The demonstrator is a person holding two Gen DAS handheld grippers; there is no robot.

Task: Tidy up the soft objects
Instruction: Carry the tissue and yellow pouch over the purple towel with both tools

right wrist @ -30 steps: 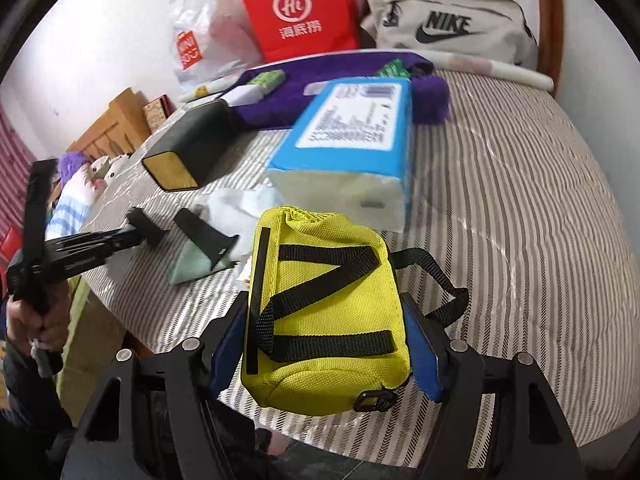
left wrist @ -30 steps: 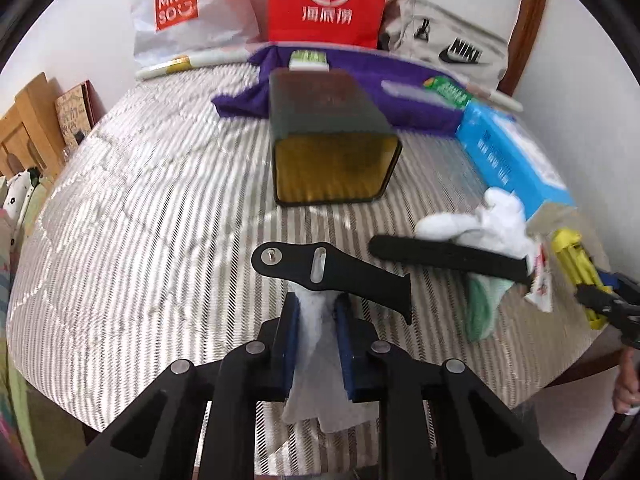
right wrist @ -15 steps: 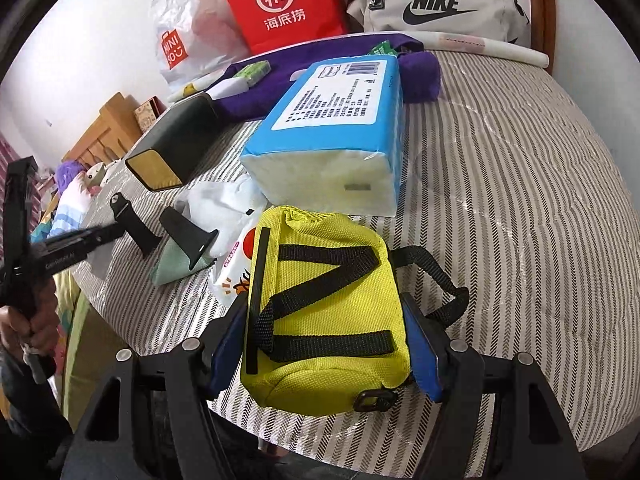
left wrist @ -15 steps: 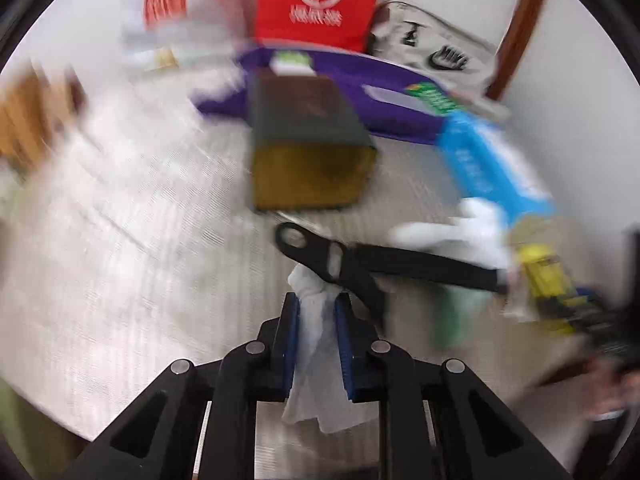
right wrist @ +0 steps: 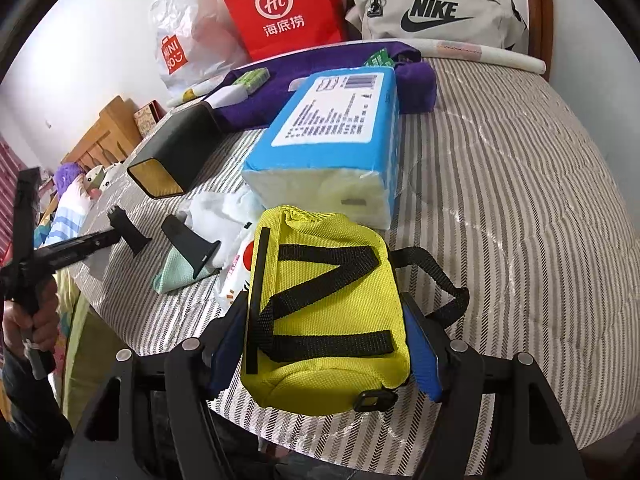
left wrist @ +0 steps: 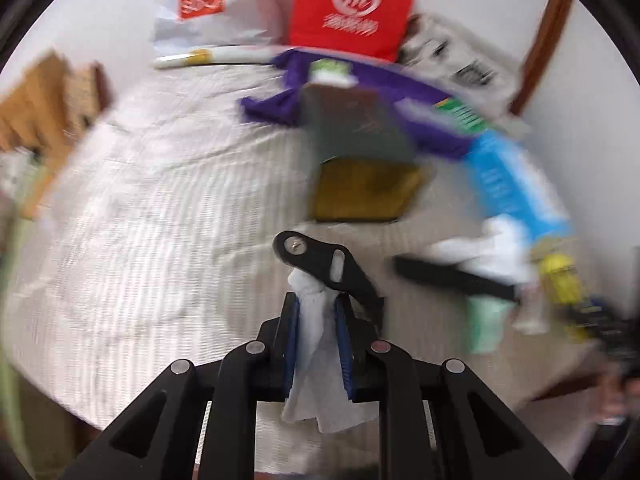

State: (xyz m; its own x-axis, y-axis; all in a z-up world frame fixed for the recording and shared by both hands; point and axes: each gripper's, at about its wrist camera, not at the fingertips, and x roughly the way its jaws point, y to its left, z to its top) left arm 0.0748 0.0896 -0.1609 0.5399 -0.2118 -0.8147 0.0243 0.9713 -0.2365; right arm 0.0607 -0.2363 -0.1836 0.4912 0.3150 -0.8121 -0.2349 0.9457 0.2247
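My left gripper [left wrist: 316, 312] is shut on a white tissue [left wrist: 320, 360] that hangs down between its blue pads. It is above the striped bed cover [left wrist: 160, 240], and this view is blurred. A black bracket [left wrist: 320, 260] juts out just ahead of the pads. My right gripper [right wrist: 324, 344] is shut on a yellow pouch [right wrist: 320, 280] with black straps, near the bed's front edge. The same pouch [left wrist: 560, 280] shows at the far right of the left wrist view. A person's hand [right wrist: 32, 312] holds the left tool at the left.
On the bed lie a blue tissue pack [right wrist: 332, 128], a dark box with a yellow end [right wrist: 172, 152], a purple cloth [right wrist: 280, 84], white and green cloths [right wrist: 176, 276] under a black strip, and a snack packet [right wrist: 236, 276]. Shopping bags [right wrist: 280, 4] and a grey bag [right wrist: 432, 12] line the wall.
The left gripper has swung with the tissue still clamped, so its view blurred and the bed scene slid down and right. The right gripper keeps hold of the pouch and has barely moved.
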